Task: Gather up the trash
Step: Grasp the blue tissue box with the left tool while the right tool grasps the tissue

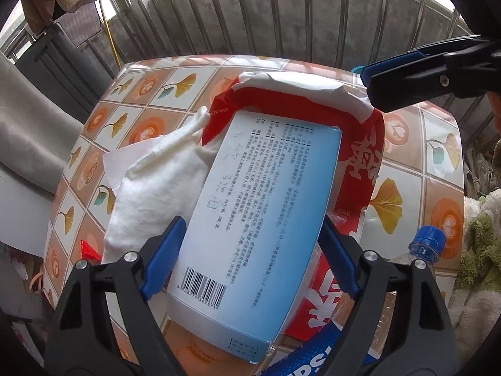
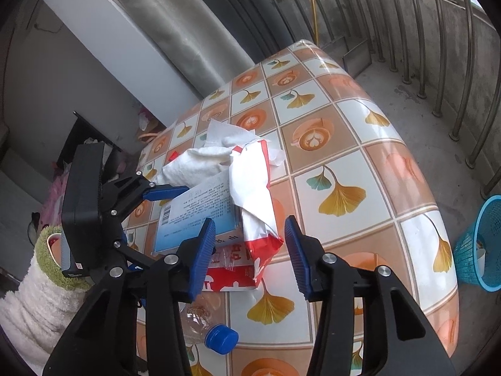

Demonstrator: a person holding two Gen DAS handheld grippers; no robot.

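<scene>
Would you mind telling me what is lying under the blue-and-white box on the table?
The blue-and-white box rests on a red-and-white wrapper and crumpled white tissue. Whatever else lies beneath it is covered.

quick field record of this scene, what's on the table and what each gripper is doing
surface: table with ginkgo-leaf and coffee-cup patterned cover
left gripper: fingers astride the pale blue printed cardboard box, contact unclear
right gripper: open, nothing between fingers, near red and white plastic wrapper
other trash: crumpled white tissue; clear plastic bottle with blue cap
bin: blue mesh basket on floor beside table
</scene>
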